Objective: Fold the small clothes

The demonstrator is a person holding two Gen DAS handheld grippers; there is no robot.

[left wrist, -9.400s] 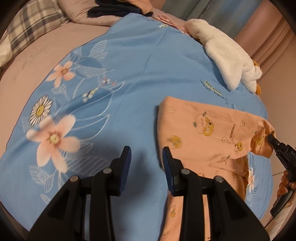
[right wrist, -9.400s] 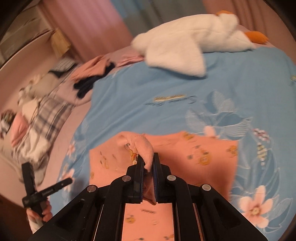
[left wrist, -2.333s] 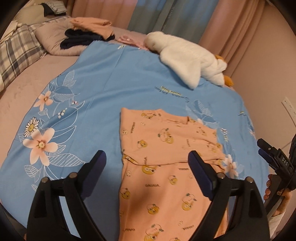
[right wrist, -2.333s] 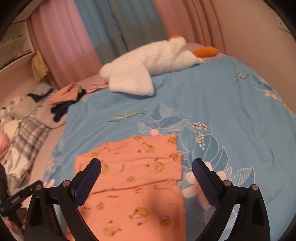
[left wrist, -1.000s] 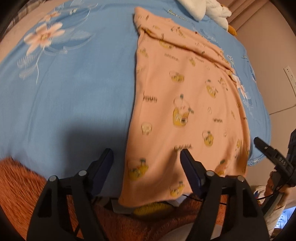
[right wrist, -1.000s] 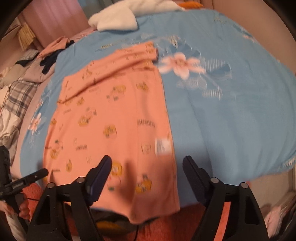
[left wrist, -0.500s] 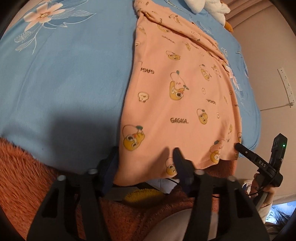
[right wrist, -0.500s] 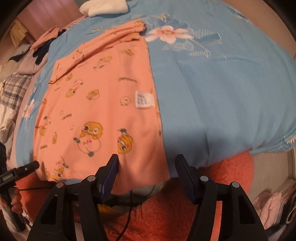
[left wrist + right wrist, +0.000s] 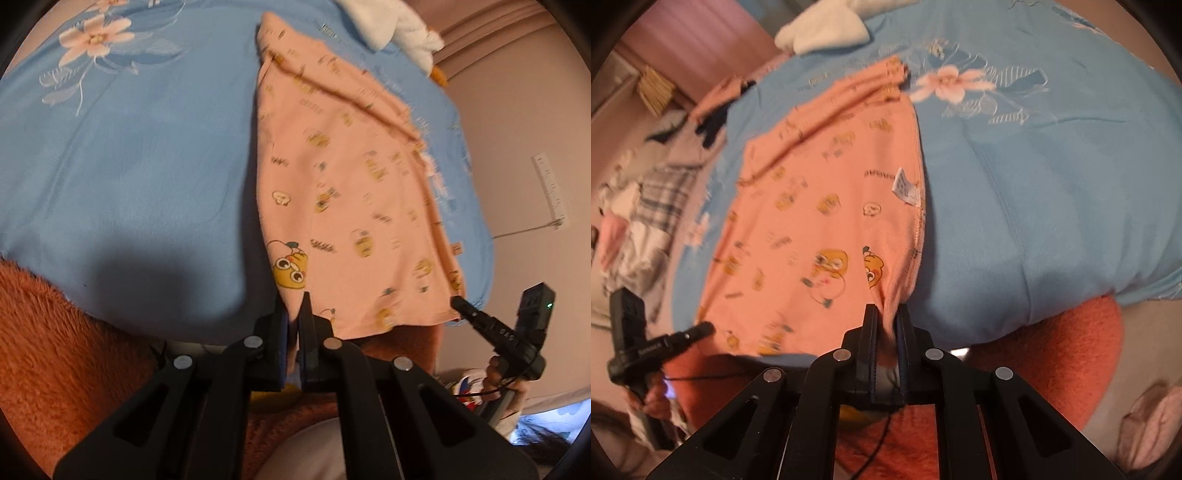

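Our left claw [image 9: 294,317] and right claw [image 9: 886,326] each pinch a hem corner of the shirt [image 9: 354,192]; uneven lifting could skew our fold.

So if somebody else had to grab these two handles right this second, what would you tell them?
Left gripper: shut on the near-left hem corner of the peach garment.
Right gripper: shut on the near-right hem corner.
The garment lies flat on the blue bedspread, its far end already folded over; the near hem hangs at the bed's edge.
Left to do: probably carry both corners up and away to fold it, then release.
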